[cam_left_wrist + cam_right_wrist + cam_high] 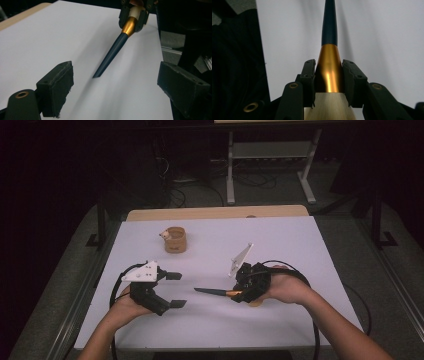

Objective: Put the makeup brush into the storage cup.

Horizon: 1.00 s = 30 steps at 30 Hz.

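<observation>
Holding the brush [216, 292] by its gold collar in my right gripper [243, 290], jaws clamped tight, dark tip pointing across the white table [280, 240] toward my left gripper [176, 290], whose jaws are wide apart and empty. Looks like a handover, so next I'd slide the left jaws around the dark tip and squeeze before the right lets go.

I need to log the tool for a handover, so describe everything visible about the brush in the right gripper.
The brush has a long, dark blue, tapering handle ending in a slanted tip, a shiny gold ferrule and pale bristles. The right gripper clamps it, jaws shut on the ferrule by the bristles. It lies nearly level above the white table, its handle pointing toward the open left gripper, untouched by it.
</observation>
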### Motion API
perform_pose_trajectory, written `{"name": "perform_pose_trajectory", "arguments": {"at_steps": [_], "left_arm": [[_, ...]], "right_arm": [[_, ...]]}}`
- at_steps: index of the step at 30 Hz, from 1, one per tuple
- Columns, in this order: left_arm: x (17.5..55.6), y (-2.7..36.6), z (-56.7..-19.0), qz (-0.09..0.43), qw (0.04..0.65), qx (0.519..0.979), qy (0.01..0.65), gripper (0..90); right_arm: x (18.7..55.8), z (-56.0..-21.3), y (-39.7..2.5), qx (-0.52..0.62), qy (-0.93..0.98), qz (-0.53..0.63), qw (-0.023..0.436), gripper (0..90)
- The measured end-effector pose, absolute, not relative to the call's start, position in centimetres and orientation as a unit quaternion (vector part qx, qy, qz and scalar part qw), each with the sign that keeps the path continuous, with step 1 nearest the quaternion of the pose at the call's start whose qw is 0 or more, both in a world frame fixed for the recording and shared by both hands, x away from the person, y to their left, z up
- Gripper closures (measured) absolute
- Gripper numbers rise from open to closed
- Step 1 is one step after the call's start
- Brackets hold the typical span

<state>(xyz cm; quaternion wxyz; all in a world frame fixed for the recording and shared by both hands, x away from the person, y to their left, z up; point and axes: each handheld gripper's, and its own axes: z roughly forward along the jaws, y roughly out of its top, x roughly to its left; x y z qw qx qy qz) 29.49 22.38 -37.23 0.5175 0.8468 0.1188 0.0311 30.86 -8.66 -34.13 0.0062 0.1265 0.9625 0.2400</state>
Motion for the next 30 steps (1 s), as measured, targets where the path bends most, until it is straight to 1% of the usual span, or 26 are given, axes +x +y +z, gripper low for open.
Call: {"name": "perform_pose_trajectory", "arguments": {"at_steps": [8, 9, 12, 13, 15, 17, 26, 30], "left_arm": [[30.4, 20.0, -36.5, 0.007, 0.493, 0.867, 0.074, 17.6], [30.5, 19.8, -36.5, 0.005, 0.490, 0.869, 0.070, 20.2], [30.7, 19.3, -36.4, -0.002, 0.487, 0.871, 0.064, 23.4], [31.0, 18.7, -36.4, -0.006, 0.478, 0.877, 0.056, 24.5], [31.1, 18.3, -36.3, -0.011, 0.472, 0.880, 0.051, 25.2], [31.4, 17.9, -36.2, -0.016, 0.465, 0.884, 0.043, 28.2], [31.5, 16.0, -35.8, -0.015, 0.430, 0.902, 0.020, 36.3], [31.4, 14.8, -35.8, -0.015, 0.403, 0.915, 0.006, 40.1]], "right_arm": [[30.9, -34.0, -9.0, 0.104, 0.962, 0.252, -0.002, 63.5], [30.9, -34.0, -9.0, 0.102, 0.962, 0.253, -0.004, 63.4], [30.9, -34.0, -8.9, 0.097, 0.962, 0.255, -0.011, 63.5], [30.9, -34.0, -8.9, 0.097, 0.962, 0.254, -0.012, 63.5], [30.9, -34.1, -8.8, 0.095, 0.963, 0.254, -0.013, 63.4], [31.0, -34.1, -8.8, 0.095, 0.963, 0.253, -0.013, 63.5], [31.1, -33.8, -8.5, 0.096, 0.964, 0.246, -0.017, 63.5], [31.1, -33.6, -8.3, 0.095, 0.965, 0.244, -0.017, 63.5]]}}
